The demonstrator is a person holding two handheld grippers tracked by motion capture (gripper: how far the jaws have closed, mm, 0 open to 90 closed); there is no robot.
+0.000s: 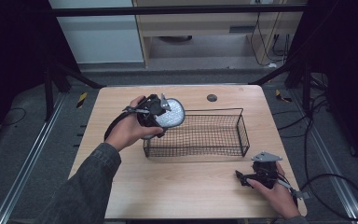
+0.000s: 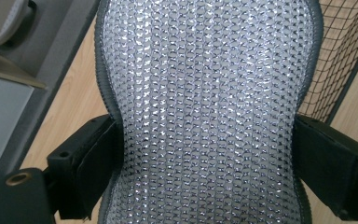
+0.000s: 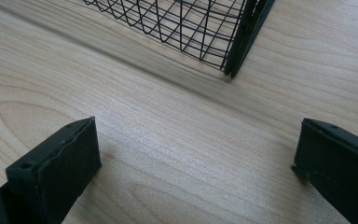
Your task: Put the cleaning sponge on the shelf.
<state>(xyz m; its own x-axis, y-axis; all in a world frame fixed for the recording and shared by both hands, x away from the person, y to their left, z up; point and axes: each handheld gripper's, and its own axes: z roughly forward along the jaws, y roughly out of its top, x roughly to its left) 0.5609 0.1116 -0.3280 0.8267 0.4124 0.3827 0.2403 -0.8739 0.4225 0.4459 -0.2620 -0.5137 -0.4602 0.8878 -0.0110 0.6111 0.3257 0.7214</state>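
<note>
A silver, glittery woven pad (image 1: pixel 171 113) with a grey sewn edge hangs over the near left corner of a black wire basket (image 1: pixel 244 134). My left gripper (image 1: pixel 160 117) is shut on it. In the left gripper view the pad (image 2: pixel 205 93) runs up between the two black jaws, which pinch its narrow waist from both sides, and the basket's mesh (image 2: pixel 340 56) shows at the upper right. My right gripper (image 1: pixel 243 179) lies on the table near the front right corner. It is open, with bare wood between its jaws (image 3: pixel 196 158), and the basket's corner (image 3: pixel 235 51) stands ahead of it.
The wooden table (image 1: pixel 186 196) has a small dark round grommet (image 1: pixel 211 97) near its far edge. Black frame struts stand at both far corners. Cables lie on the floor to the right.
</note>
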